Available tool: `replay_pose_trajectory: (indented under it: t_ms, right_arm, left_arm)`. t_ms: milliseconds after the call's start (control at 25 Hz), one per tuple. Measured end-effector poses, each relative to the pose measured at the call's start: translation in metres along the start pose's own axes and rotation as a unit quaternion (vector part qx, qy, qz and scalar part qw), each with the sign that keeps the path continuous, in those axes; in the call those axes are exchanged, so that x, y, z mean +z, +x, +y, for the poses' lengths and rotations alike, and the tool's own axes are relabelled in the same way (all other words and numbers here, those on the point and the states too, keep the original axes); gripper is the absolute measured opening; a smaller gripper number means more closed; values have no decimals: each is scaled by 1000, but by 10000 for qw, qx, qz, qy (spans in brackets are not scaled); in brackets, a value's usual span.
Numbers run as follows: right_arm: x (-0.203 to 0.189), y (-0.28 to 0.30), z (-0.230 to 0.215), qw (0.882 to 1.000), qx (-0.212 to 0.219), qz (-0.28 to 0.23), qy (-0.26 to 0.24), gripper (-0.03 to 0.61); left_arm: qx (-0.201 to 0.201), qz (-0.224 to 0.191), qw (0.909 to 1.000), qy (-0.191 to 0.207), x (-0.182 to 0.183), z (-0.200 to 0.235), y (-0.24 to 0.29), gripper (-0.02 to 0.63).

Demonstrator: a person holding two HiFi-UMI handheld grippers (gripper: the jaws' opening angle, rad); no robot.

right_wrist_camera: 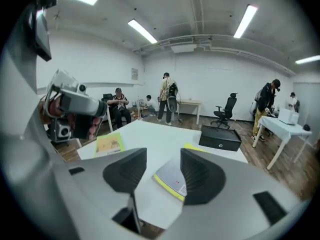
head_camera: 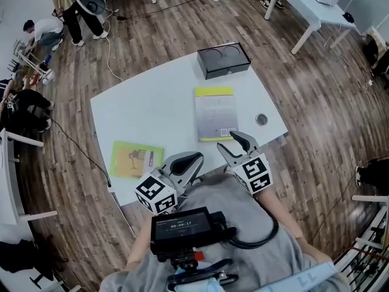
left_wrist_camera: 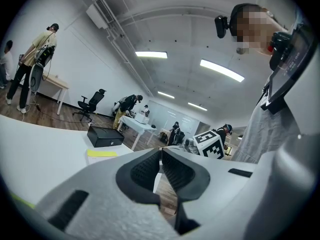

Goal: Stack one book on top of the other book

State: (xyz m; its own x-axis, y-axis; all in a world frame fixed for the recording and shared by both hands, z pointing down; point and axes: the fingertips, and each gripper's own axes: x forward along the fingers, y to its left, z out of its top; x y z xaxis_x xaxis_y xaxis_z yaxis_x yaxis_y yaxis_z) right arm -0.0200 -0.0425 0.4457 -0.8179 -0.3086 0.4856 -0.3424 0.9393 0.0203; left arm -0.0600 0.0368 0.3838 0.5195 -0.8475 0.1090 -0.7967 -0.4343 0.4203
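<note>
Left tool point(head_camera: 186, 162) closed tight, nothing between the jaws, held over the near edge of the worktop point(head_camera: 152, 102). Right tool point(head_camera: 236, 143) spread wide and empty, aimed at the near end of the grey-and-yellow book point(head_camera: 215, 113) but clear of it. That book flat at mid-worktop; green book point(head_camera: 136, 159) flat near the near-left edge; the two well apart, neither stacked, so task judged not yet begun. Risks judged from here: both books thin and lying flush, so a jaw likely to push rather than get under, skidding a book along the smooth top; green book close enough to the edge to be shoved off; a one-sided pinch on a cover liable to let the pages fan open. Count: two books, two tools, one black box point(head_camera: 223, 59) at the far edge, one round hole point(head_camera: 261, 120) in the worktop.
</note>
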Motion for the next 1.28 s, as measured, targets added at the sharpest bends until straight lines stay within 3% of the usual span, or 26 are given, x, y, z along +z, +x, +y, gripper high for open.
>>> replay_pose_trajectory:
  t_ms: [280, 560, 840, 920, 1000, 1280]
  right_arm:
    - [14, -25, -22, 9950, 88, -575, 808, 204]
    - [20, -30, -43, 9931, 164, -700, 924, 204]
    - [31, -29, -66, 9915, 539, -787, 887, 198]
    - [36, -29, -73, 9903, 633, -848, 896, 165]
    - [40, -30, -81, 9892, 674, -921, 917, 85]
    - [43, -28, -110, 9827, 650, -1063, 1369, 37]
  left_arm:
    - [-62, 114, 9999, 42, 0, -6, 21, 25]
    - [-34, 180, 9998, 45, 3, -5, 41, 25]
    - [69, 205, 9998, 13, 12, 0, 69, 25]
    - [93, 217, 9997, 6, 14, 1, 76, 24]
    - [125, 226, 9997, 2, 17, 3, 82, 25]
    - [359, 277, 9990, -43, 20, 17, 92, 25]
